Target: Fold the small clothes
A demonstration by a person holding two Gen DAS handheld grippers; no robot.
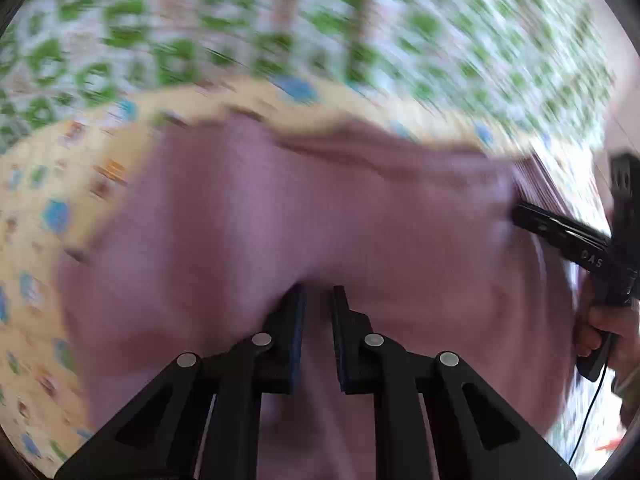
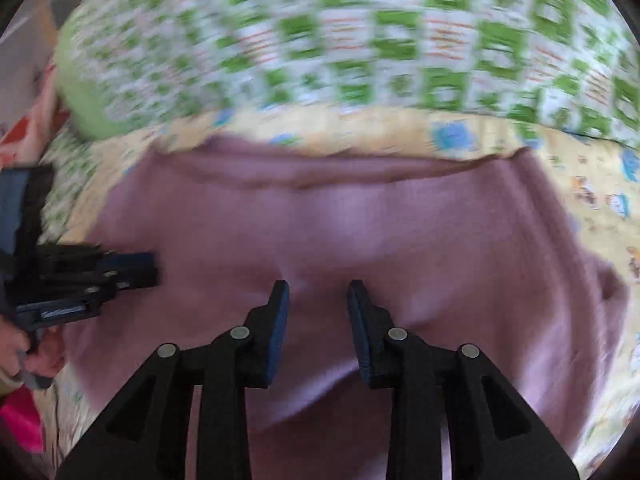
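Observation:
A mauve-pink garment (image 1: pixel 320 208) lies spread over a yellow patterned sheet (image 1: pixel 36 208); it also fills the right wrist view (image 2: pixel 380 220). My left gripper (image 1: pixel 318 292) has its jaws close together with a fold of the pink cloth pinched between them. It also shows at the left of the right wrist view (image 2: pixel 148 268). My right gripper (image 2: pixel 318 286) is open, jaws apart just above the cloth. In the left wrist view it shows at the right edge (image 1: pixel 520 216), at the garment's edge. Both views are motion-blurred.
A green-and-white checked blanket (image 2: pixel 360 32) lies beyond the yellow sheet (image 2: pixel 580 184), also seen in the left wrist view (image 1: pixel 280 20). A hand (image 1: pixel 604 328) holds the right gripper's handle. Red and pink fabric (image 2: pixel 20 416) lies at the far left.

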